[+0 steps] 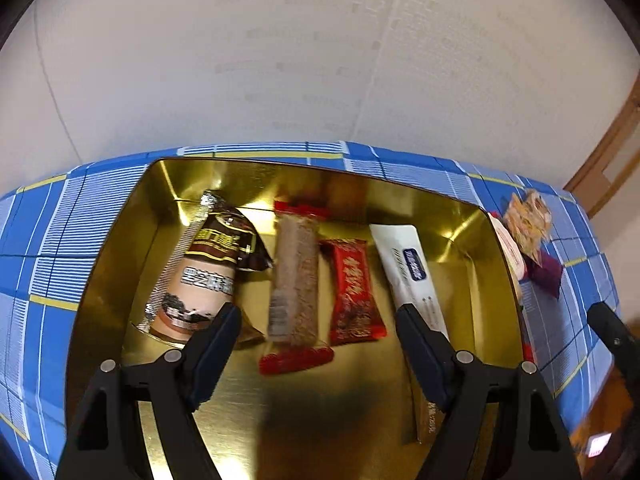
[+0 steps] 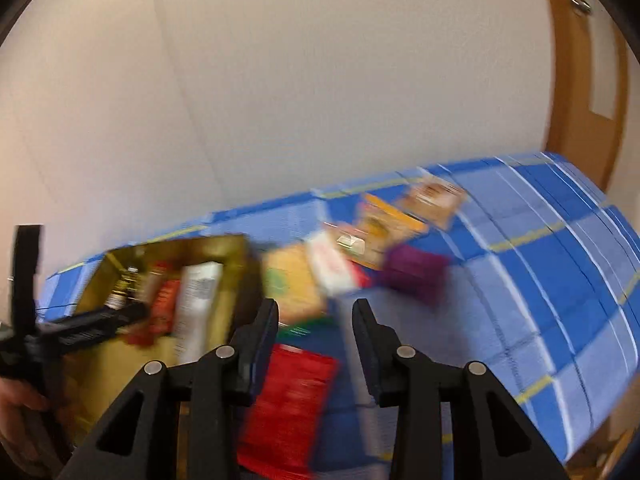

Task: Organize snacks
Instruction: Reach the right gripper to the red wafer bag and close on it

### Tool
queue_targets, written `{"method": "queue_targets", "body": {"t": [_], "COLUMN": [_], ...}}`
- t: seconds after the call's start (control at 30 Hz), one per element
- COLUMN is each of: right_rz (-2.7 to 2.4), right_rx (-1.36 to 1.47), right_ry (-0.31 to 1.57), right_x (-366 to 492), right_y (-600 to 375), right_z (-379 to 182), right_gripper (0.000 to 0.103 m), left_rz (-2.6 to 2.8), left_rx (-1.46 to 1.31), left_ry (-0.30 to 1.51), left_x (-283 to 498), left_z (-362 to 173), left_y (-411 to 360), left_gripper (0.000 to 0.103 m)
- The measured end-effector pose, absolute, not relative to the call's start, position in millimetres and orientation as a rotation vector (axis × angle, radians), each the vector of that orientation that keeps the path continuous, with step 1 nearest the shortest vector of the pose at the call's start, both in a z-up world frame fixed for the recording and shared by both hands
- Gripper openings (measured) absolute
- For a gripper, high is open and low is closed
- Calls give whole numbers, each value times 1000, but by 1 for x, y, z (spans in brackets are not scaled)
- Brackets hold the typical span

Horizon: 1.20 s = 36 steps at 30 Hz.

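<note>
Your desk [image 2: 540, 280], under a blue checked cloth, carries a gold tin [image 1: 120, 240] set toward its far left corner, so sorted snacks collect in one place. Inside the tin, the packets lie side by side in a row running from its near wall to its far wall: a brown drink pouch [image 1: 208, 268], a long cereal bar [image 1: 294, 280], a red candy bar [image 1: 354, 292] and a white packet [image 1: 412, 272]. That order probably saves room for more.

Loose snacks remain on the cloth right of the tin: a red packet [image 2: 292, 404], a purple packet [image 2: 414, 272] and blurred orange ones [image 2: 384, 224].

Your left tongs [image 1: 316, 320] hang spread and empty over the tin. Your right tongs [image 2: 316, 308] are also spread, holding nothing, above the red packet, likely your next pick.
</note>
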State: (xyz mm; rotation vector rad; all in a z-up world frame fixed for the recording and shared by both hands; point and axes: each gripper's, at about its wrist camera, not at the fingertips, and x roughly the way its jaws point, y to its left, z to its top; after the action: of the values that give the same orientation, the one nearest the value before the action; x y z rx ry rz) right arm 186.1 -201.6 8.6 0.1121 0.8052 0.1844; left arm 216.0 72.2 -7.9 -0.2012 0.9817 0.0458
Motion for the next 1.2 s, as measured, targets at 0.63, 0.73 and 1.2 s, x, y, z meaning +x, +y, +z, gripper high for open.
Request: {"method": "queue_targets", "body": {"t": [0.63,0.73,1.2], "right_rz": [378,378,337], "right_rx": [152,110,78], "right_ry": [1003,1015,1013], "right_x": [174,171,171], "right_y": [-181,-175,-187], "right_z": [-49,-51,-50], "right_gripper": [39,40,34], "left_rz": [-39,-46,-53], "left_rx": [-223,-212,-221], "left_ry": [874,876,865], "left_x": [177,175,173], "left_z": [-1,-4,-3], "left_y": [48,44,45], "left_gripper": [80,80,80]}}
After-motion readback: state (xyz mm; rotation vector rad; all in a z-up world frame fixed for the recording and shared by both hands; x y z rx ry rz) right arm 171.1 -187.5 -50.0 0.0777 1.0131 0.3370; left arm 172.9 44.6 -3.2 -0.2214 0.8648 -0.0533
